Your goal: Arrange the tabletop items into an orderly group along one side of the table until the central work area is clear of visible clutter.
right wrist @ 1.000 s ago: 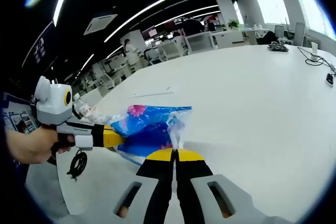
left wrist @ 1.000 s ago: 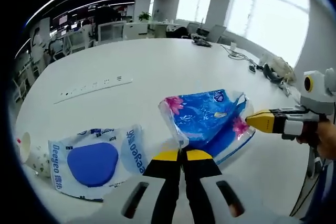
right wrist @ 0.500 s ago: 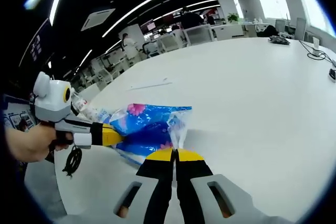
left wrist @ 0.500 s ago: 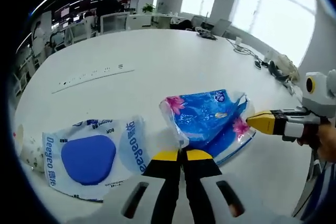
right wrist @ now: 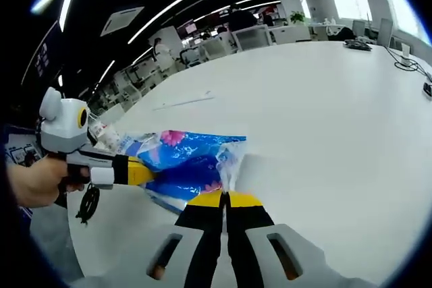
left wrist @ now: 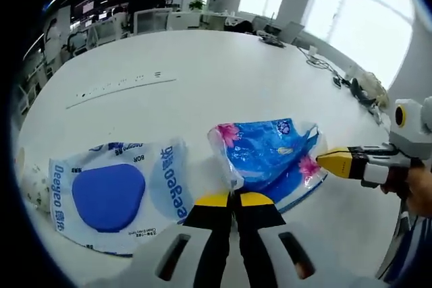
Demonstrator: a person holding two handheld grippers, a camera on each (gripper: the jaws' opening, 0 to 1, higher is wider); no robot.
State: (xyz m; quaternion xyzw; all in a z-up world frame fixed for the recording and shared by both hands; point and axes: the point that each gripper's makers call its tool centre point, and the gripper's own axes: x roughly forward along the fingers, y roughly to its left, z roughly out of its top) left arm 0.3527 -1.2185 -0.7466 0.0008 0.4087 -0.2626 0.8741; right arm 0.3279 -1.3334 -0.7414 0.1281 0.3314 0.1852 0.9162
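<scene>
A blue tissue pack (left wrist: 266, 154) with pink flowers is held between both grippers just above the white table (left wrist: 202, 79). My left gripper (left wrist: 234, 198) is shut on the pack's clear wrapper at one end. My right gripper (right wrist: 226, 198) is shut on the wrapper at the other end, and the pack (right wrist: 182, 163) spreads to its left. In the left gripper view the right gripper (left wrist: 332, 161) comes in from the right with a hand behind it. In the right gripper view the left gripper (right wrist: 138, 170) comes in from the left.
A white and blue Deegeo pack (left wrist: 115, 195) lies on the table to the left, with a patterned paper cup (left wrist: 35, 187) beyond it. A power strip (left wrist: 121, 85) sits further out. Cables and small items (left wrist: 347, 89) lie along the far right edge.
Both views have shifted a little as the hands moved. The Deegeo pack now sits closer to the tissue pack in the left gripper view. Both grips are unchanged.
</scene>
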